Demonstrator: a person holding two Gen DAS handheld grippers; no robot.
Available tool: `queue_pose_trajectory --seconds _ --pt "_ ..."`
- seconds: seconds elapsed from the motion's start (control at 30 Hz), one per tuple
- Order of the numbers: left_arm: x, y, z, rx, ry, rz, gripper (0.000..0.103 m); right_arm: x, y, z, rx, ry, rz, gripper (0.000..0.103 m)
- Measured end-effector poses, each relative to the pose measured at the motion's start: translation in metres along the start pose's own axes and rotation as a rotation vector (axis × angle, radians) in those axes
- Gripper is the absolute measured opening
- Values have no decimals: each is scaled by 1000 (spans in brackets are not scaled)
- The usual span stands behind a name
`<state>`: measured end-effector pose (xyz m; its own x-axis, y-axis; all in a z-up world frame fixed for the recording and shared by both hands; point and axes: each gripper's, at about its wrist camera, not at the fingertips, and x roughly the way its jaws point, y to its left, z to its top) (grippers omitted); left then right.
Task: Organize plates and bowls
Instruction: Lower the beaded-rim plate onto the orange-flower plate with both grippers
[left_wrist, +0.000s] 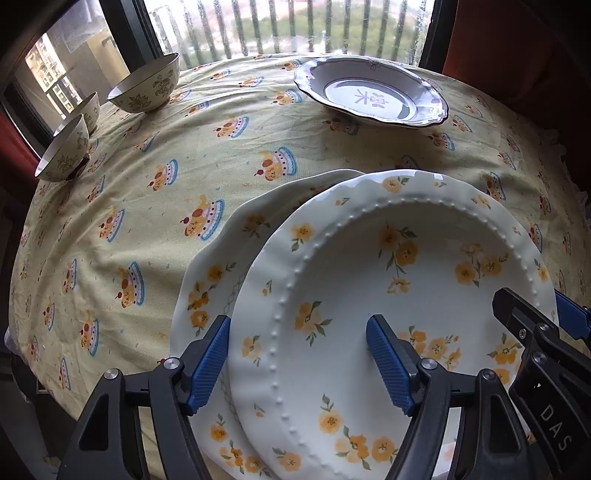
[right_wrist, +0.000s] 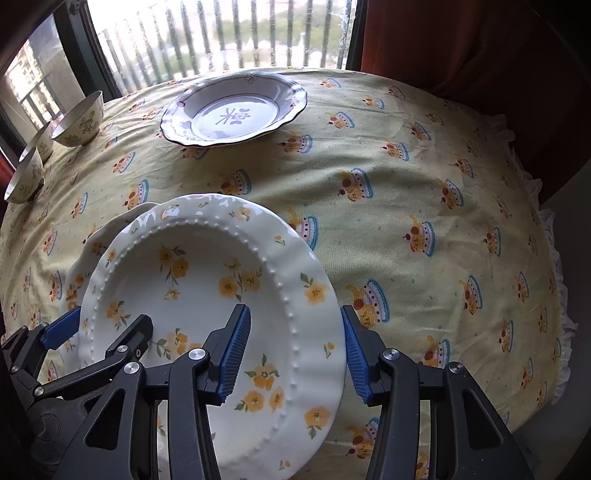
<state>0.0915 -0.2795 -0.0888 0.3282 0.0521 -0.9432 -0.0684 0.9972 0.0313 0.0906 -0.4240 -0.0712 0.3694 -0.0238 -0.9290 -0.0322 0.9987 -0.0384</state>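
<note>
Two white plates with yellow flowers lie stacked near me on the table. The top plate (left_wrist: 351, 280) (right_wrist: 207, 302) has a beaded ring and sits shifted right on the lower plate (left_wrist: 214, 266) (right_wrist: 79, 273). My left gripper (left_wrist: 299, 363) (right_wrist: 101, 328) stands open astride the top plate's left rim, one pad outside and one over the well. My right gripper (right_wrist: 295, 350) (left_wrist: 543, 314) straddles the right rim, its outer pad close by the edge and its inner pad over the well with a gap, so it is open. A purple-rimmed plate (left_wrist: 369, 92) (right_wrist: 236, 110) lies at the far side.
Three green-patterned bowls (left_wrist: 147, 88) (left_wrist: 90, 109) (left_wrist: 64, 155) stand at the far left by the window. A yellow tablecloth (left_wrist: 184, 166) with cake prints covers the round table. Its frilled edge (right_wrist: 554, 258) drops off at the right, and a red curtain (right_wrist: 461, 44) hangs behind.
</note>
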Motion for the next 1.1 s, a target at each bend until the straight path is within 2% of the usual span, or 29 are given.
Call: queue_pose_trajectory --seconds 0.23,0.43,0.57,0.83,1.1 --pt "0 -2 2 23 -12 20 81 4 1 -3 11 7 6 52" --pt "0 -2 -1 72 -7 23 84 -7 0 0 12 -56 6 43" --pt "-6 2 -4 72 -5 25 84 0 0 2 -11 -25 8 37" --pt "-16 15 -4 45 4 16 84 8 9 2 -17 9 30 37" --pt "-13 26 1 49 17 -20 84 11 19 2 -1 30 4 40"
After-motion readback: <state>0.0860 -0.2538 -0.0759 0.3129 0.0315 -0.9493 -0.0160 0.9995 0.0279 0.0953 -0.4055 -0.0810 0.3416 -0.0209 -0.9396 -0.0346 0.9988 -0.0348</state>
